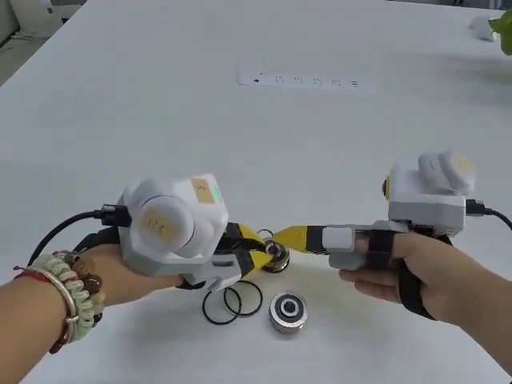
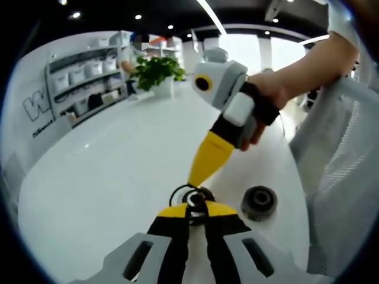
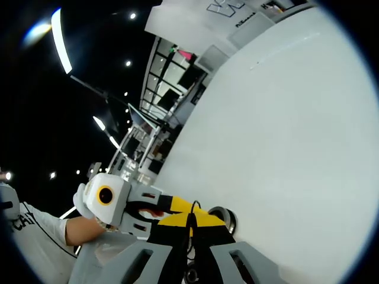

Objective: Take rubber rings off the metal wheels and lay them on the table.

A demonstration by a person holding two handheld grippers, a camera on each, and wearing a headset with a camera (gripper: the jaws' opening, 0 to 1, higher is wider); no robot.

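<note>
Lower centre of the head view: the left hand-held gripper (image 1: 258,253) clamps a metal wheel (image 1: 276,255) just above the surface (image 1: 256,120); the right hand-held gripper (image 1: 284,238), jaws narrow, meets it from frame right, pinching its rubber ring (image 1: 264,236).

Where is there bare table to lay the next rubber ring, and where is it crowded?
Bare: the wide stretch between the power strip and the left gripper and right gripper; also the near strip right of the loose wheel. Crowded: near middle, where two loose rings and that wheel lie beside the held wheel and its pinched ring.
</note>
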